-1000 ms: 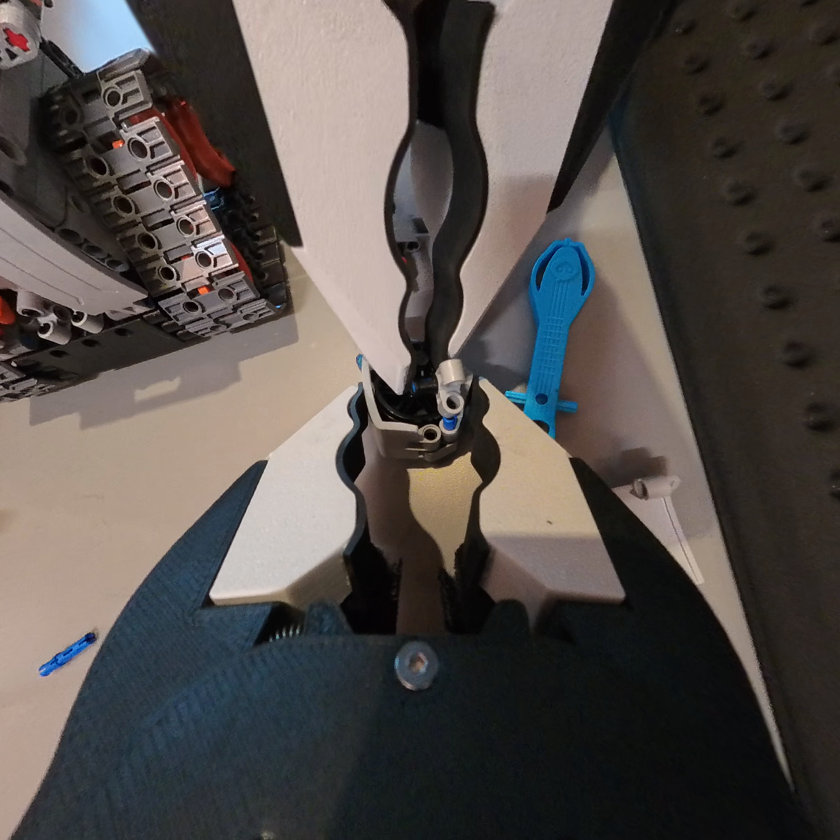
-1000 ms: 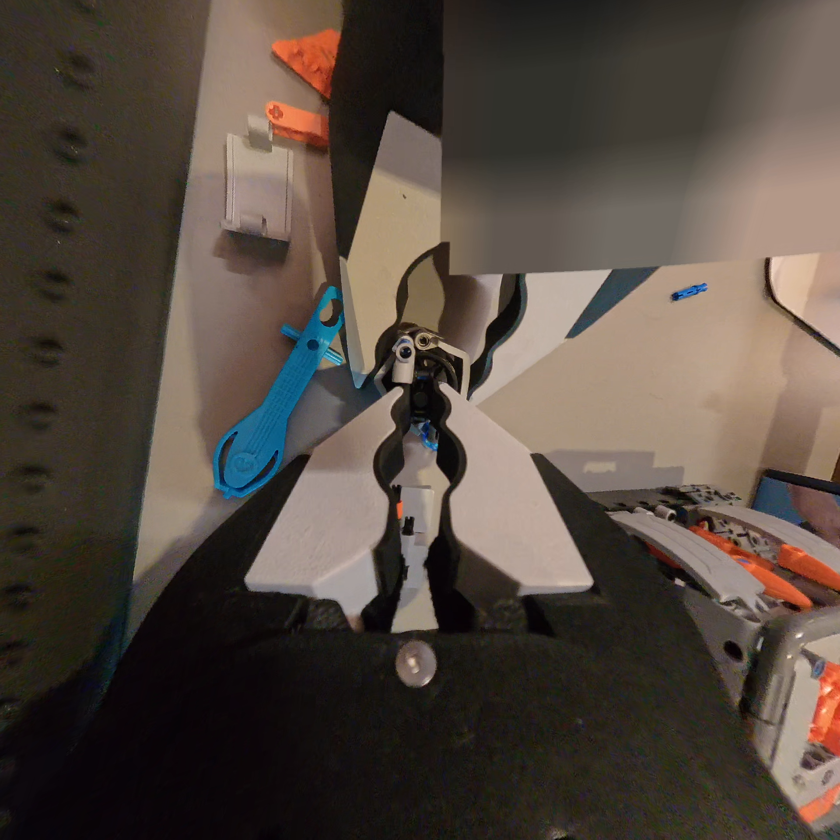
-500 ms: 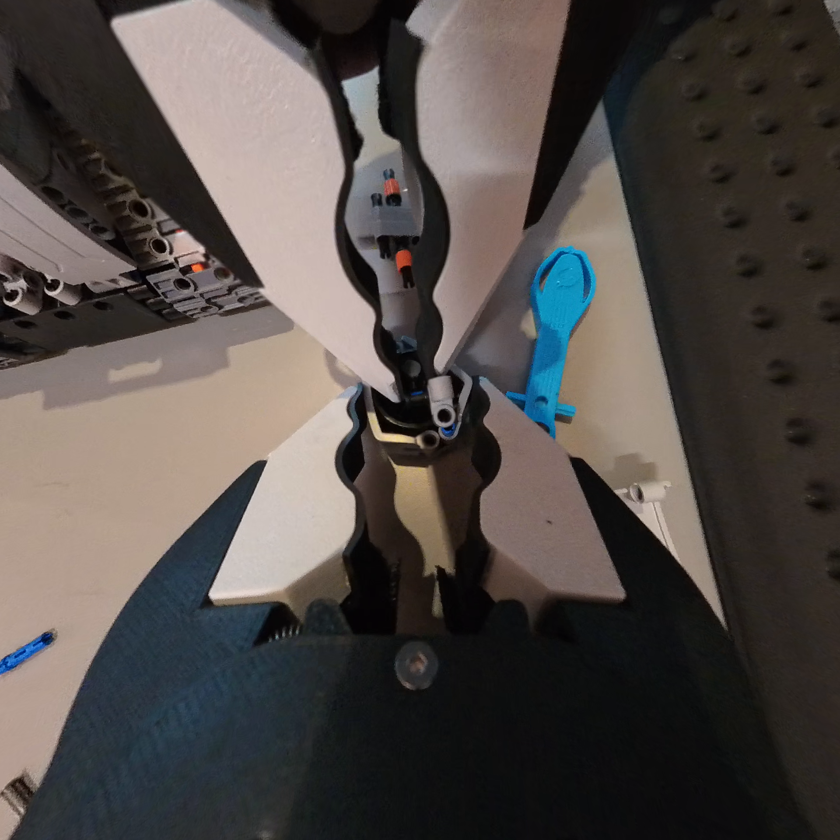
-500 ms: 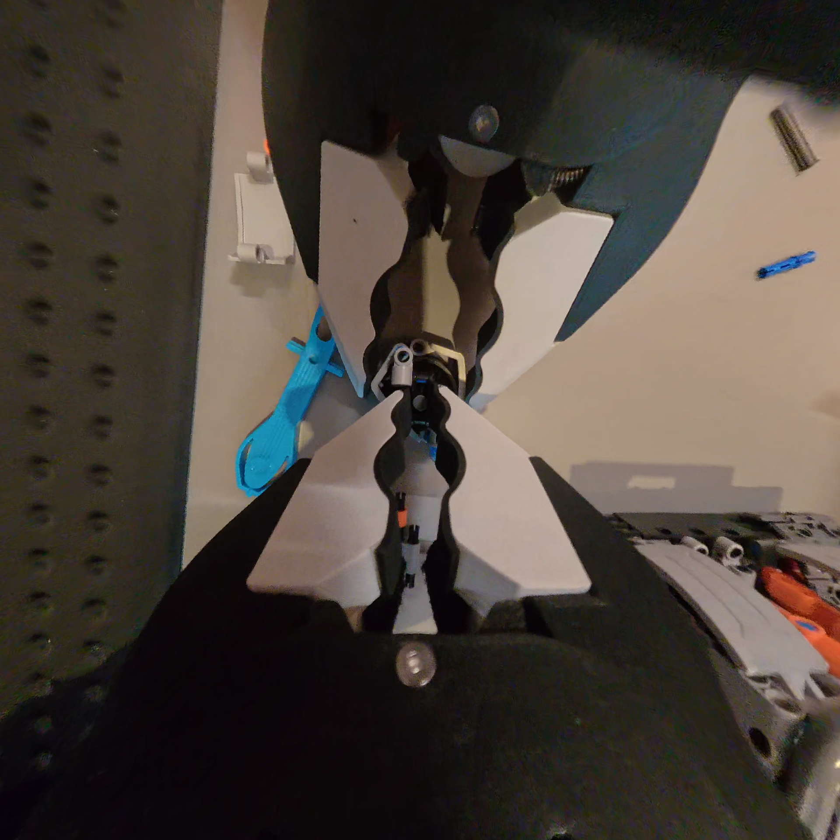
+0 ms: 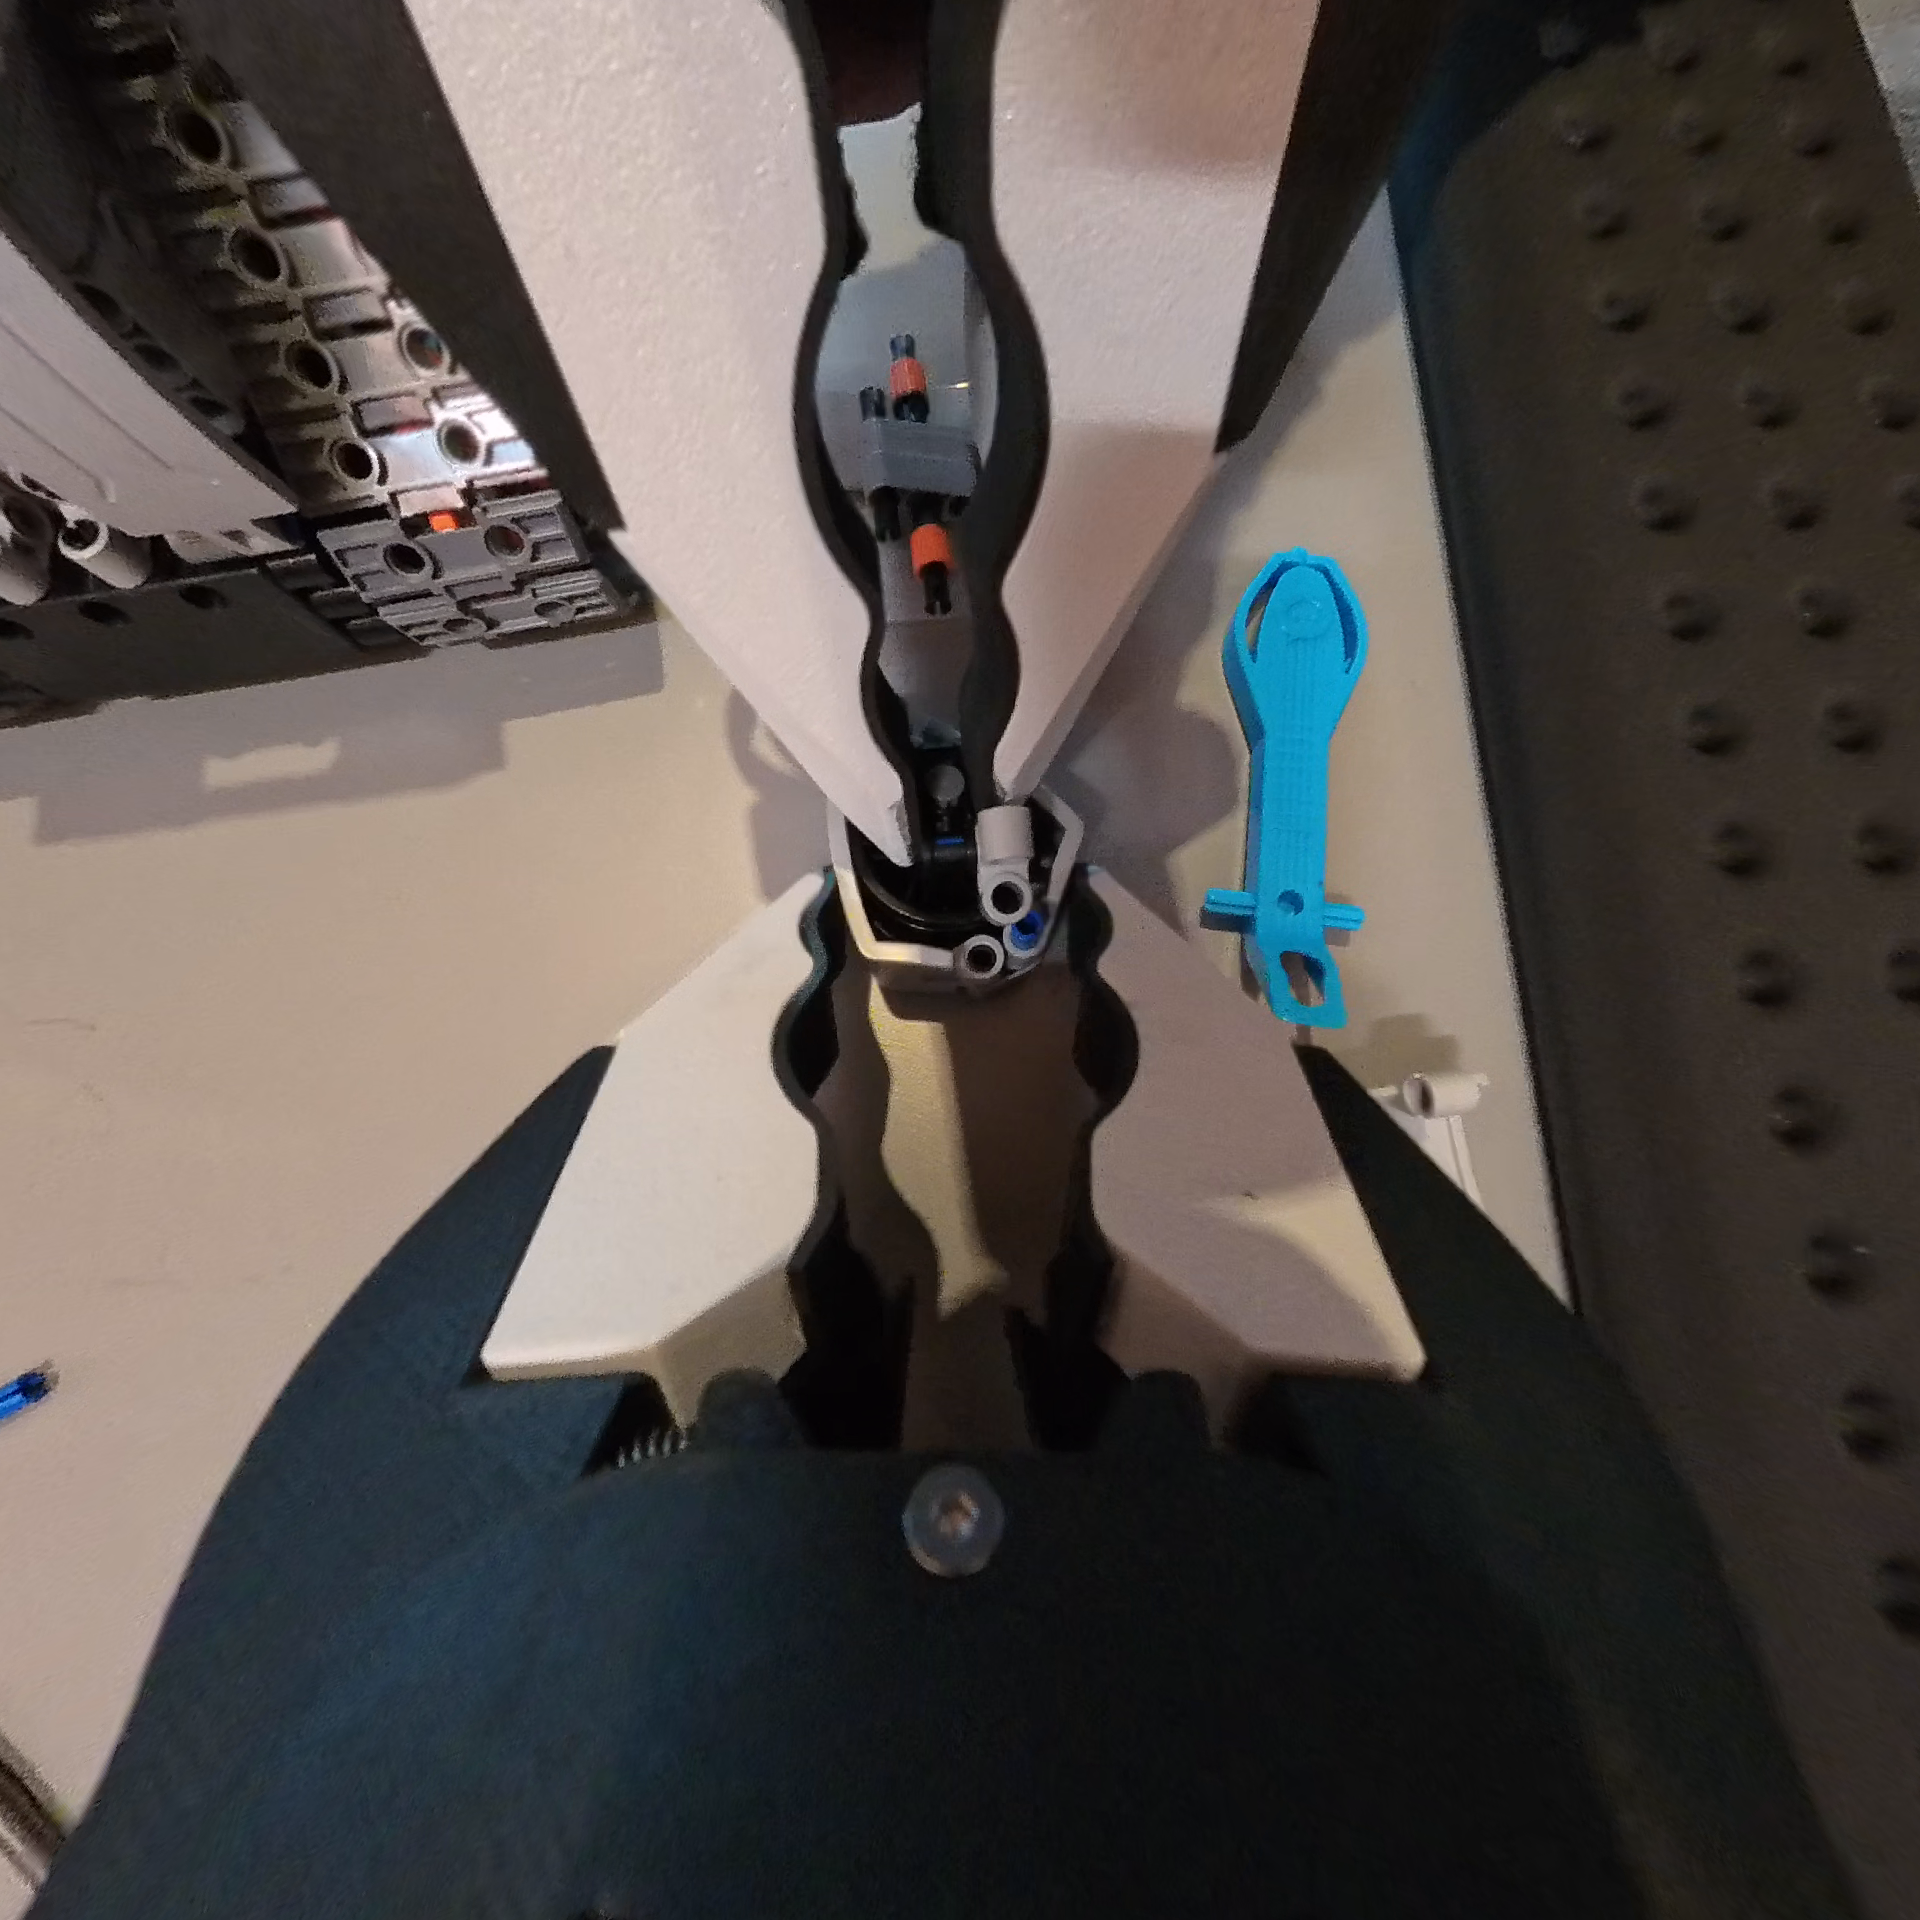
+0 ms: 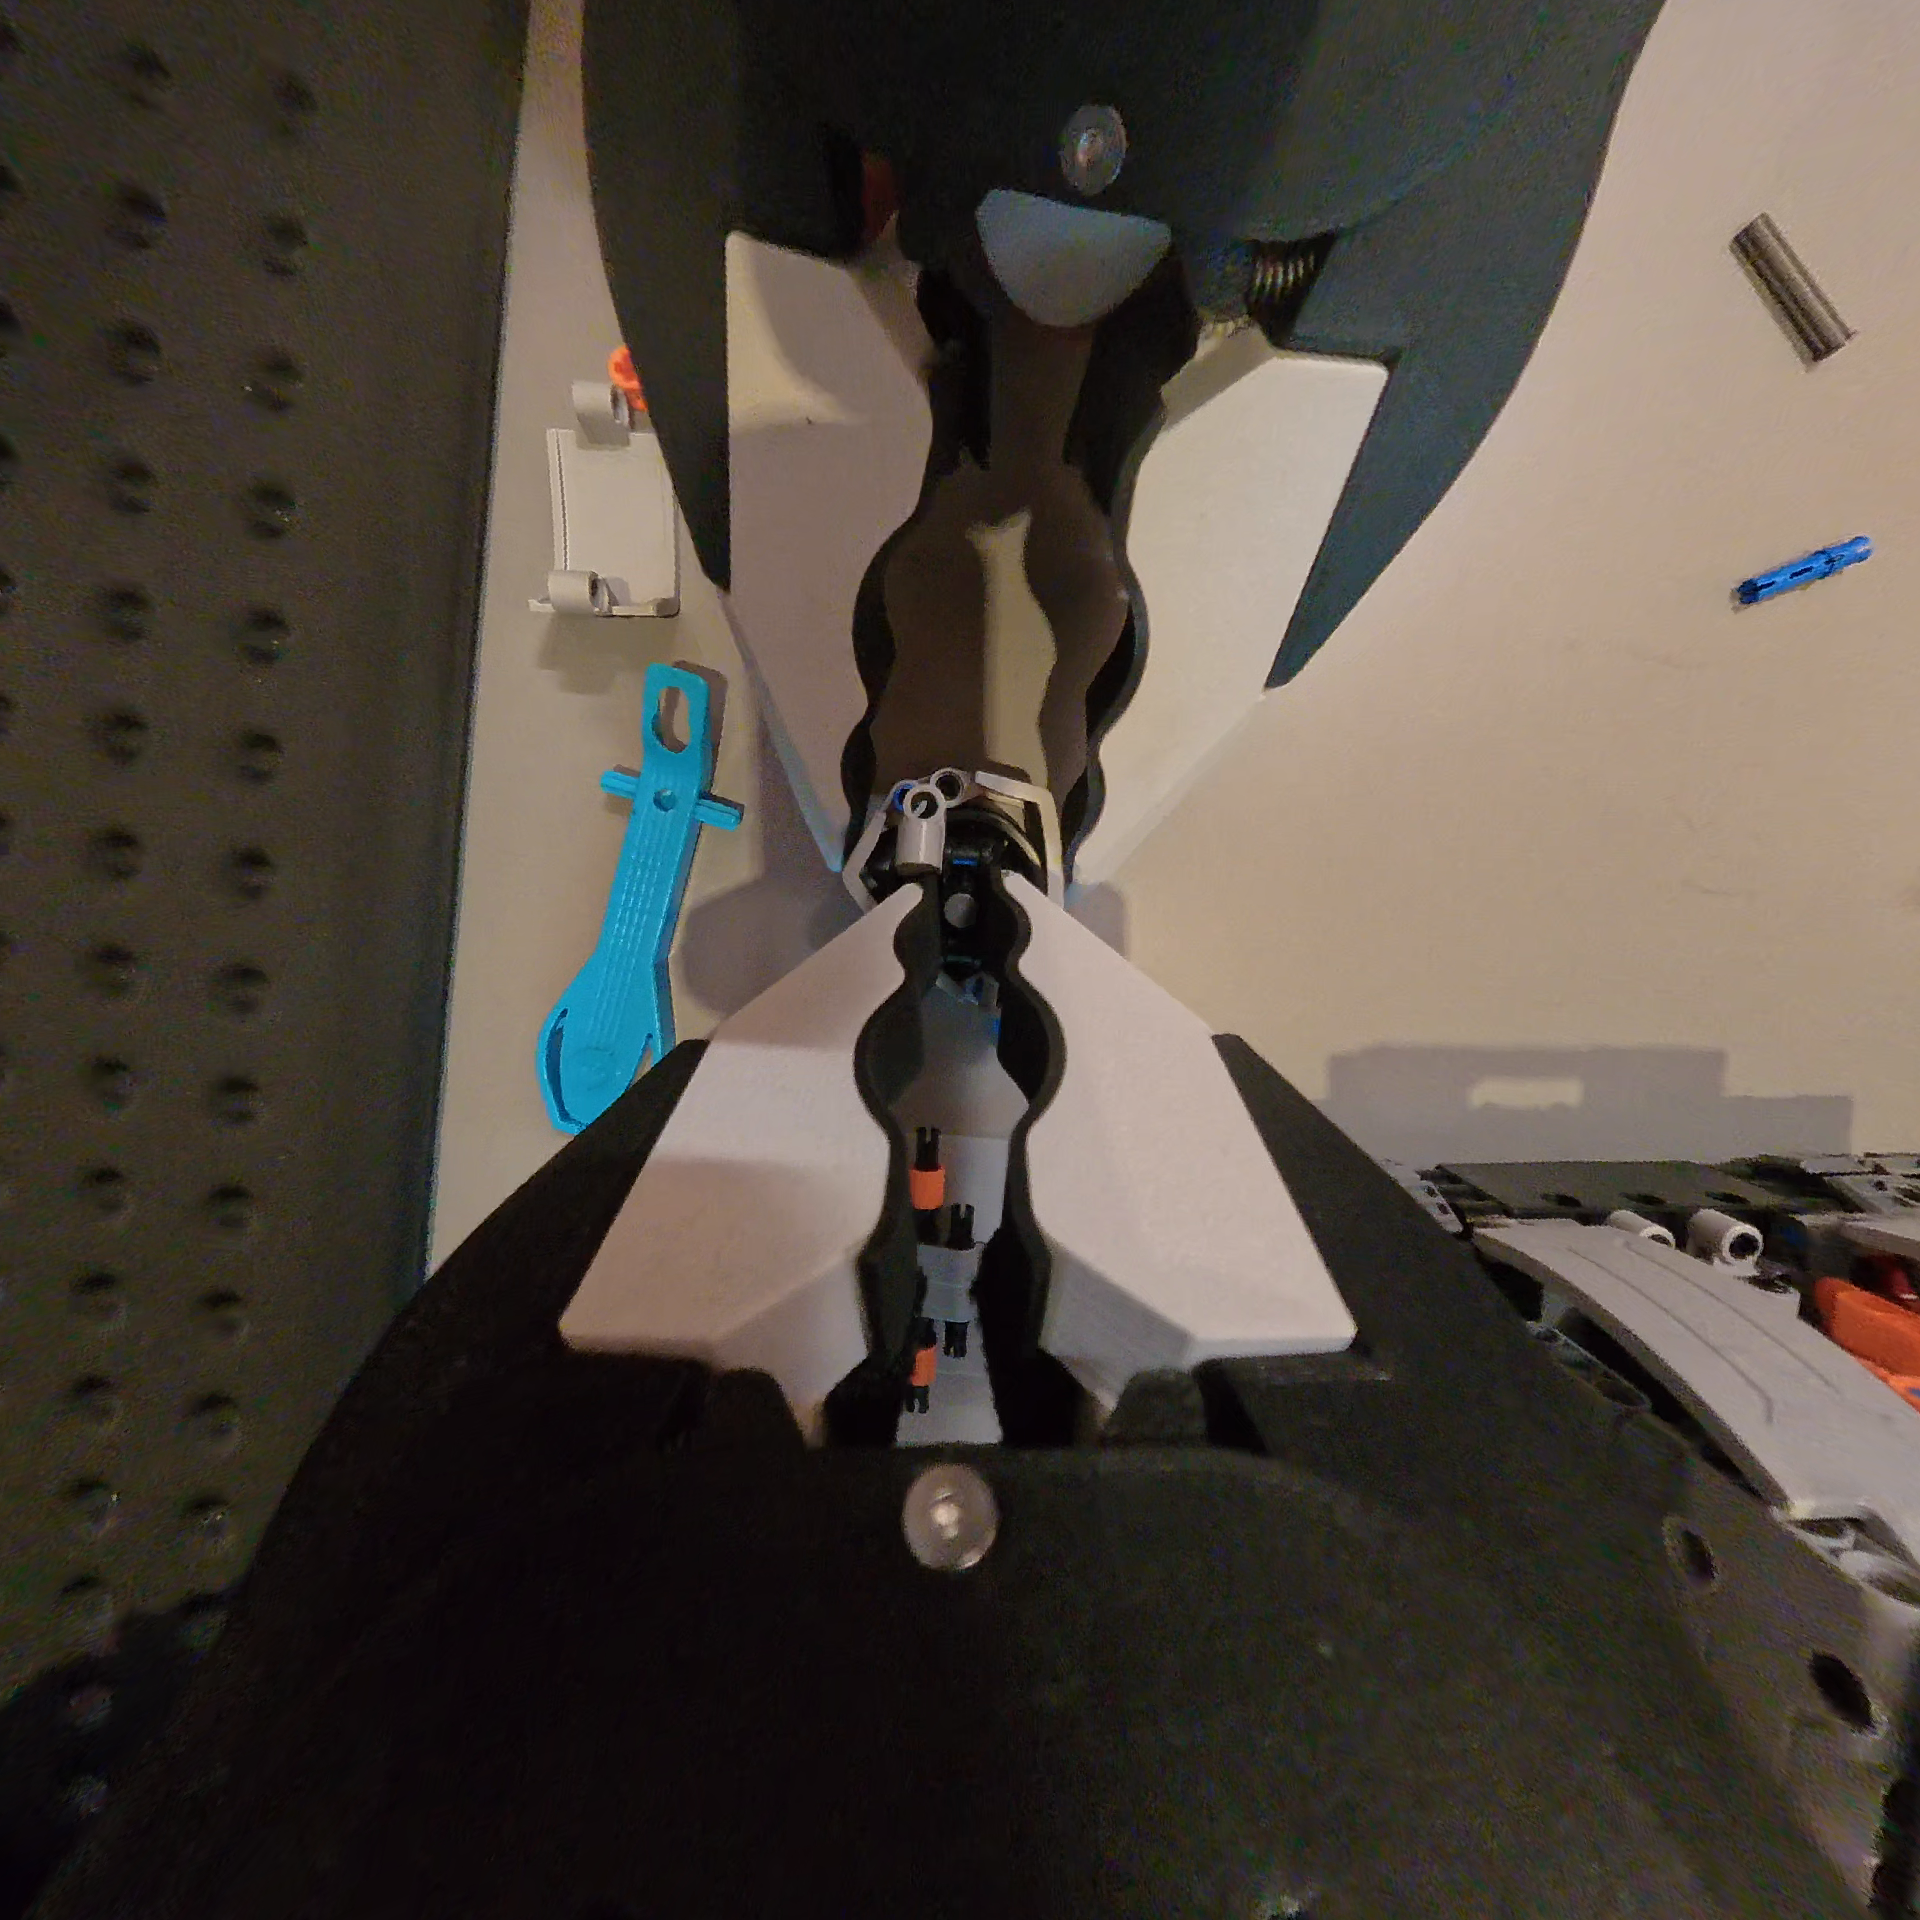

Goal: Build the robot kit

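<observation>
While the two claws meet tip to tip above the pale table (image 5: 312,1039), the large tracked brick model (image 5: 343,457) lies off to one side, cut off by the frame edge in both views, so its overall form cannot be told. The left claw (image 5: 951,940) is narrowed onto a small grey brick assembly (image 5: 966,914) with a black round core, gripping its pale angled shell. The right claw (image 6: 961,914) is closed nearly tight on the black stem of that same assembly (image 6: 961,831) from the opposite side. The step in hand appears to be a join or a pull between the two grips; it would go best with both claws kept in one line and no twisting. Beside them lie a blue brick-separator tool (image 5: 1288,790), a pale grey panel piece (image 6: 608,530), a dark cylinder (image 6: 1792,286) and a small blue pin (image 6: 1803,582). Whether the stem is seated in the core is hidden by the fingertips.
</observation>
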